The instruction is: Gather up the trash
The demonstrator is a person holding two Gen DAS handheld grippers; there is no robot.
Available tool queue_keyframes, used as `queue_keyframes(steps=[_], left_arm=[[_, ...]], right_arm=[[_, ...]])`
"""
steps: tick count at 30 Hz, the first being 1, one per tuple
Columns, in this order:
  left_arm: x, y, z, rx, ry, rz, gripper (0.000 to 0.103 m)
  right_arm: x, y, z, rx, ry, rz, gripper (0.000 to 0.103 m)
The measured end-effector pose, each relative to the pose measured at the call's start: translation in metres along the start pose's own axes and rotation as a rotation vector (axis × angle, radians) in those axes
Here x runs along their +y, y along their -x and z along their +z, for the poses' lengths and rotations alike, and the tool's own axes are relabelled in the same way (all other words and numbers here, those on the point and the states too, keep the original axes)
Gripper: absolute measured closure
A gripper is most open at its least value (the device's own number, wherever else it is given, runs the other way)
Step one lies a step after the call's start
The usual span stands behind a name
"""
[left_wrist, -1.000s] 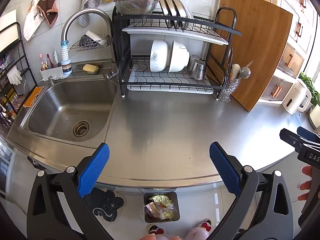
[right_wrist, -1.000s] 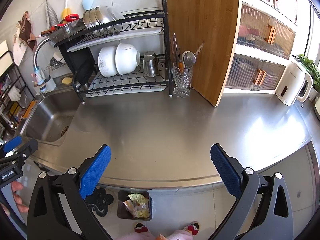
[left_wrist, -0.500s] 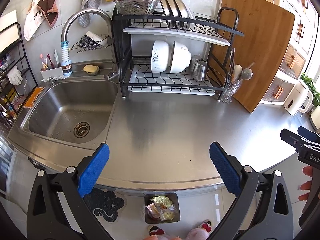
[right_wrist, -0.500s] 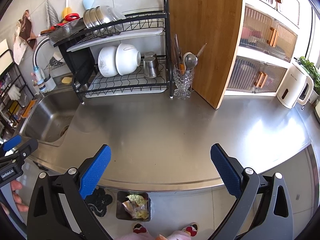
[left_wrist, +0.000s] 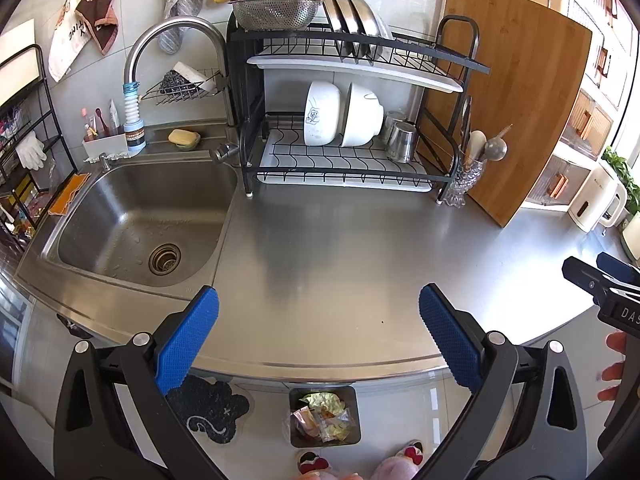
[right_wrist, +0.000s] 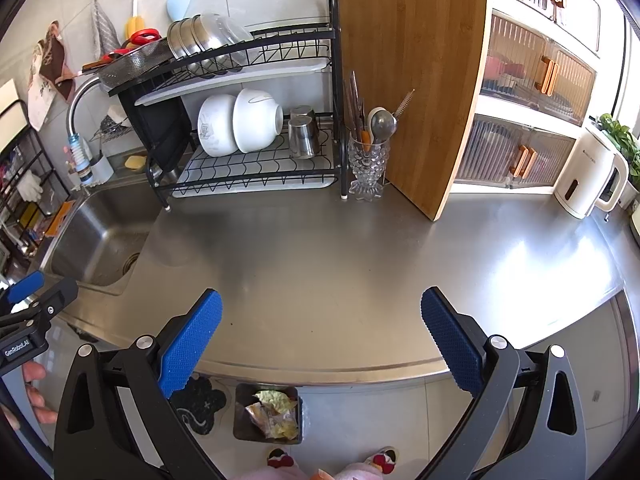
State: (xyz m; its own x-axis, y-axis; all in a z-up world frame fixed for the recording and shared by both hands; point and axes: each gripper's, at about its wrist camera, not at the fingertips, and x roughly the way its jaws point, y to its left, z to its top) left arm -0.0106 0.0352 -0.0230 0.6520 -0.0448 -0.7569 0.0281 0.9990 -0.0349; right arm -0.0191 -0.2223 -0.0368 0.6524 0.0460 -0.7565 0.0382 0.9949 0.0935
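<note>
A small dark trash bin stands on the floor below the counter's front edge, holding crumpled wrappers; the right wrist view shows the same bin and wrappers. My left gripper hangs open above the steel counter near its front edge, nothing between its blue pads. Likewise, my right gripper is open and holds nothing, over the counter to the right. Each gripper shows at the edge of the other's view. I see no loose trash on the counter.
A sink lies at the left with a tap. A two-tier dish rack with bowls, a glass utensil holder, a leaning wooden board and a white kettle line the back. Slippered feet stand by the bin.
Both views have shifted very slightly, as the grippers drifted a little back from the counter. Both stay open and empty.
</note>
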Motion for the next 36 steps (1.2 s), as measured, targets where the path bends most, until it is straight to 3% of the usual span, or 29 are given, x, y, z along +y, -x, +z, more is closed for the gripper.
queue_keyframes(steps=[36], left_arm=[[-0.0016, -0.0048, 0.0024, 0.004, -0.007, 0.016, 0.008]], right_arm=[[0.0027, -0.0054, 0.0029, 0.003, 0.006, 0.015, 0.003]])
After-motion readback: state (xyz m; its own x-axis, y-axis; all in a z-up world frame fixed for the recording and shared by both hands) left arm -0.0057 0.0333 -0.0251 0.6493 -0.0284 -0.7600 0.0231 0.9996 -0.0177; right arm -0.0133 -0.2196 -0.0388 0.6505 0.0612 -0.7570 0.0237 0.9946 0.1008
